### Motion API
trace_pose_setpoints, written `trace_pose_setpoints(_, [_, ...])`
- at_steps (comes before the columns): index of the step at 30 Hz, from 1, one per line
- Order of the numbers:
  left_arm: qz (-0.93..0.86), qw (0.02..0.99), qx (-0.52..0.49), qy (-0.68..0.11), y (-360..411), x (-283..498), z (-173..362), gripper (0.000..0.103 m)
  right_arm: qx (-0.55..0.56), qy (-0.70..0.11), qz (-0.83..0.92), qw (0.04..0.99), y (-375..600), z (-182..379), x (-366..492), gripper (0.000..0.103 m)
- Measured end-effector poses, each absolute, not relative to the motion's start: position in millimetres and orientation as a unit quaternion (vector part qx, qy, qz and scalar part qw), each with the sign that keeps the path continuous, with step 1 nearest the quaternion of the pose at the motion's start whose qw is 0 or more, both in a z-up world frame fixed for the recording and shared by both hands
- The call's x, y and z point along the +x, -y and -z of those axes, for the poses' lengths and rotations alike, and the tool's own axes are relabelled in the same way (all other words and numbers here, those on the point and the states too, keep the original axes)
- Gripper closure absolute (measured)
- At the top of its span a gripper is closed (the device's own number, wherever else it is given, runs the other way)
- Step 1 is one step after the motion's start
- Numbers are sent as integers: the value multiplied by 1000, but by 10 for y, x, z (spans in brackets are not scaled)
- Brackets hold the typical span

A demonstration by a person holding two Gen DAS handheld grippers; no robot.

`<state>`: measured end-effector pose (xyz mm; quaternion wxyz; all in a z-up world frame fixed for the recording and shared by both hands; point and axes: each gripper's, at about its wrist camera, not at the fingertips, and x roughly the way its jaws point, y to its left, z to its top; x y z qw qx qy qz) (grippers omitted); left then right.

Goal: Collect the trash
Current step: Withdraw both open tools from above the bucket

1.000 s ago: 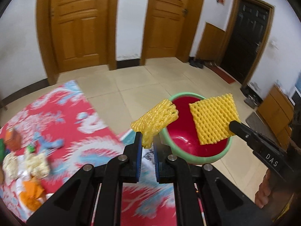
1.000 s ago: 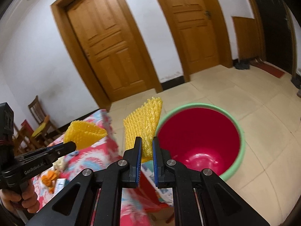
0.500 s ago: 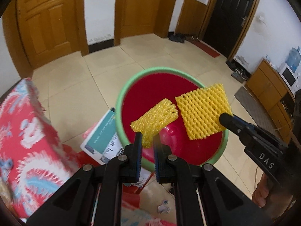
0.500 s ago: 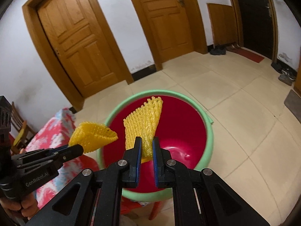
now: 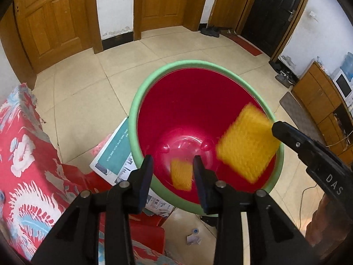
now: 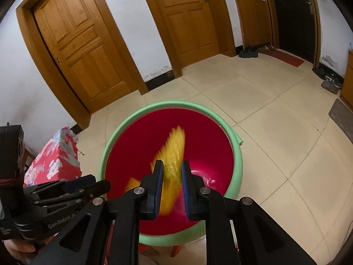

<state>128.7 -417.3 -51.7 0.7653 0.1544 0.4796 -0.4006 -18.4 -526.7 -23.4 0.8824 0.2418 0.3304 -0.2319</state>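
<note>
Tiled floor [image 5: 88, 84], round glossy basin [image 5: 141, 92], blurred foam nets [image 5: 247, 145]

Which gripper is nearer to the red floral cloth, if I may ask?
Left. The left gripper, jaws opening with the small foam loose below them, is beside the cloth; the right gripper, jaws opening around the foam sheet, is across the bin.

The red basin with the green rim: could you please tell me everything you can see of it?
The basin is a round, deep tub that looks like glossy plastic, red inside with a thick pale green rim. It stands upright and open, apparently raised on a red support, beside a table with a red patterned cloth. A printed paper lies against its rim. Two yellow foam nets blur over its inside: the small net between the left gripper's opening jaws, the large net at the right gripper, also opening.
</note>
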Motion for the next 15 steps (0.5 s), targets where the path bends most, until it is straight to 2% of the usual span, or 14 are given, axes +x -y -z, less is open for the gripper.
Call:
trace_pose_setpoints(10, [391, 778, 147, -470, 4070, 1318, 413, 66, 239, -321, 242, 884, 5300, 189, -274, 86])
trace_pose_setpoints(15, [368, 791, 142, -468, 4007, 1397, 423, 59, 236, -319, 261, 880, 5327, 194, -313, 82])
